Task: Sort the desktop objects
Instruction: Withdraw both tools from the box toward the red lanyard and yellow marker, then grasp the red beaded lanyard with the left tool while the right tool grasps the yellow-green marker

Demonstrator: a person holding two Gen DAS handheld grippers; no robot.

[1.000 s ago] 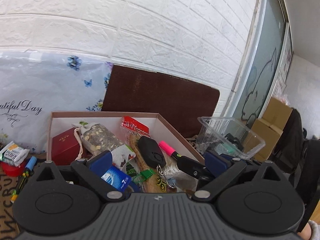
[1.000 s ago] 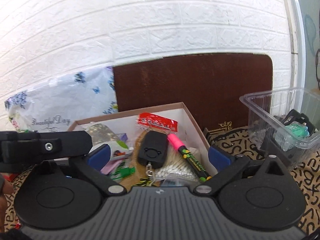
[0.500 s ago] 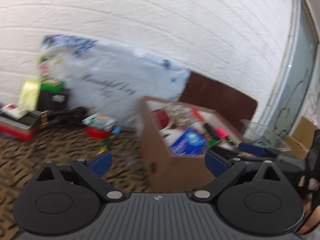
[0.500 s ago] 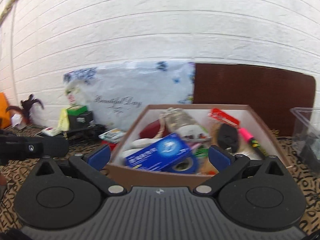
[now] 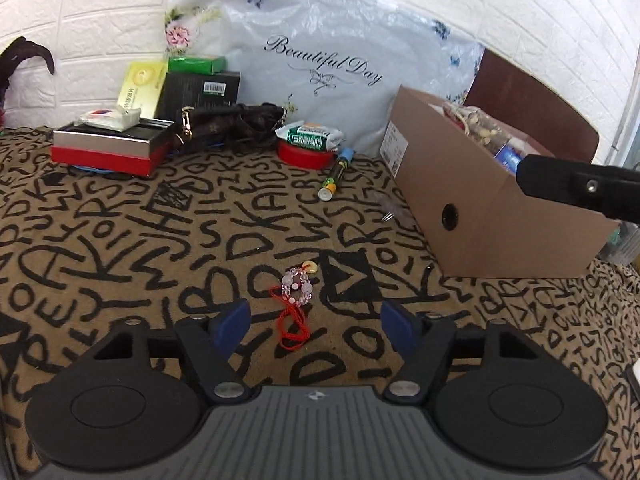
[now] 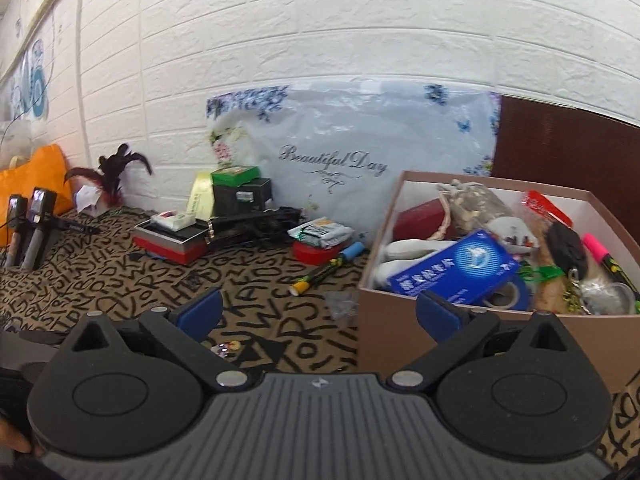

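With its jaws half-spread and just been narrowing, nothing pinched yet, the left gripper [image 5: 314,322] hangs right over a bead charm [image 5: 296,286] on a red cord, lying loose on the bench [image 5: 120,240]. Looks like the pick-up step to me. Next it needs to drop lower and nip the beads. The right gripper [image 6: 318,312], jaws spread and empty, waits by the cardboard box [image 6: 400,344].

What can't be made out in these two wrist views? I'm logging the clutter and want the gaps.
- Left wrist view: brown box contents, hidden by its near wall.
- Right wrist view: bead charm mostly behind the right tool.
- Right wrist view: clear packet contents, blurred and too small.
- Left wrist view: barcode label on the black box, too small to read.
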